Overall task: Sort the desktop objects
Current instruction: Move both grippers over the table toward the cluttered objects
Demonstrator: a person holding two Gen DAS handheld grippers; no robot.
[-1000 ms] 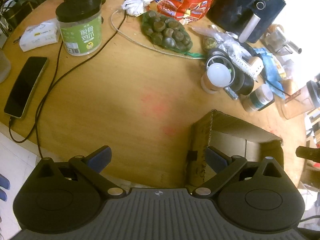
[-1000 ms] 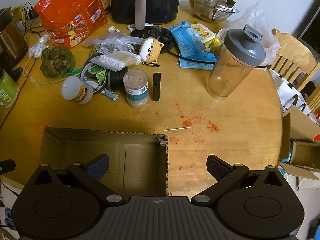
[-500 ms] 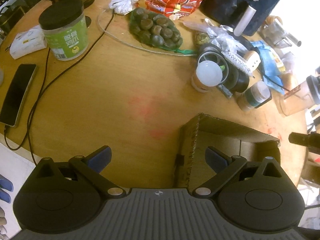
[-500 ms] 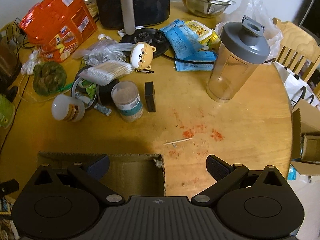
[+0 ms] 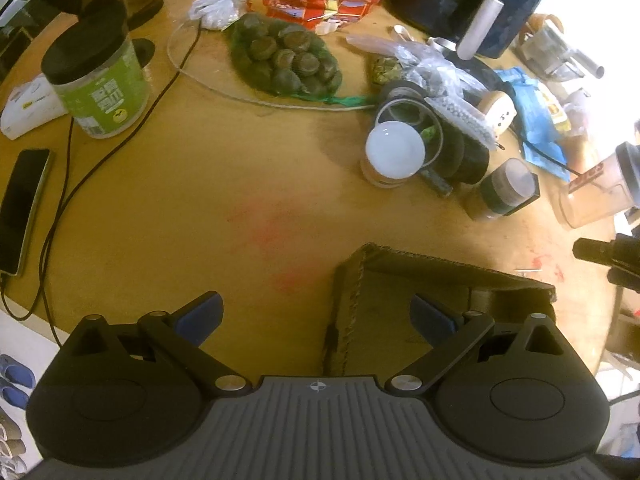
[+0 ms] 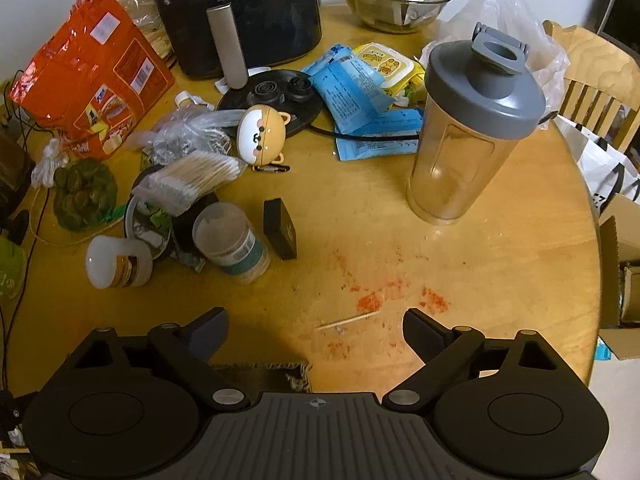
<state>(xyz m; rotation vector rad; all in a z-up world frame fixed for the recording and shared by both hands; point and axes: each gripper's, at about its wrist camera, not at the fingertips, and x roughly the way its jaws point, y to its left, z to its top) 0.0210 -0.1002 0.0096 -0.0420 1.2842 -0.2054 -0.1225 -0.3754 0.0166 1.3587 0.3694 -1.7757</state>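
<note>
An open brown cardboard box (image 5: 440, 280) stands at the table's near edge. My left gripper (image 5: 316, 314) is open and holds nothing; its right finger hangs over the box's near left corner. Only the box's torn rim (image 6: 260, 367) shows in the right wrist view, under my open, unladen right gripper (image 6: 316, 328). Beyond it lie a clear toothpick jar (image 6: 232, 240), a small black box (image 6: 280, 228), a white-lidded jar (image 6: 116, 264), a pack of cotton swabs (image 6: 192, 180) and a round dog-faced toy (image 6: 262, 138).
A grey-lidded shaker bottle (image 6: 472, 128) stands at the right, with an air fryer (image 6: 240, 12) and an orange bag (image 6: 92, 72) at the back. A green jar (image 5: 100, 84), phone (image 5: 20, 208) and cables sit left. A loose toothpick (image 6: 348, 320) lies among red stains.
Both grippers have moved forward over the table. In the right wrist view the box has slid down almost out of sight. Both stay open.
</note>
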